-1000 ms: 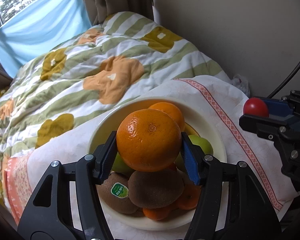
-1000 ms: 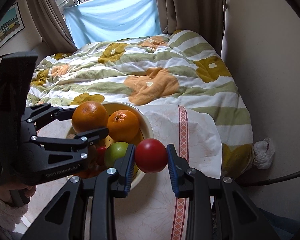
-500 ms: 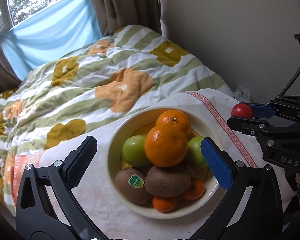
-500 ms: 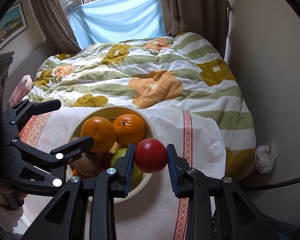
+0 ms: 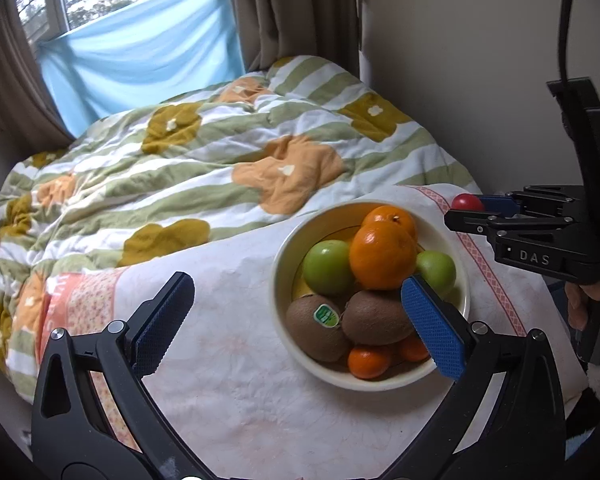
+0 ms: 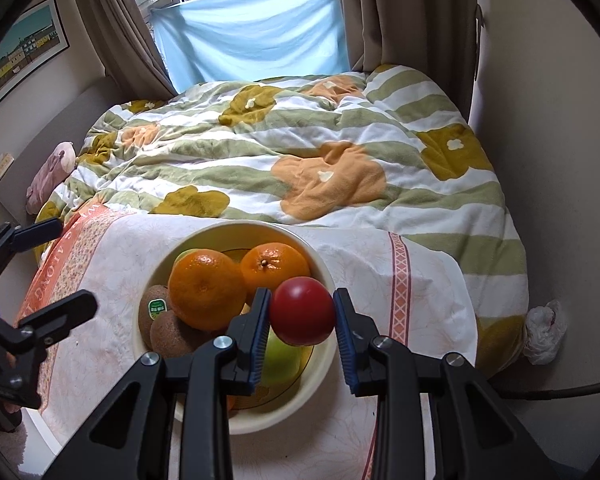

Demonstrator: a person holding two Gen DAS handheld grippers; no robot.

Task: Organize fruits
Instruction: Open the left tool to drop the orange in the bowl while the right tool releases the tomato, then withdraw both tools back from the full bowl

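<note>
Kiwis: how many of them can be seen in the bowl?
2. Both lie at the near side of the bowl, touching: the kiwi with a green sticker on the left, the plain kiwi on the right, under the big orange. More may be hidden underneath.

Bed (image 6: 512,240) against the wall, covered by a striped quilt (image 6: 300,152) with orange and mustard flower patches. White cloth (image 5: 228,360) with patterned borders spread over the quilt's near end. Cream bowl (image 5: 288,248) of fruit stands on the cloth. Pink soft toy (image 6: 50,172) lies at the bed's left edge.
</note>
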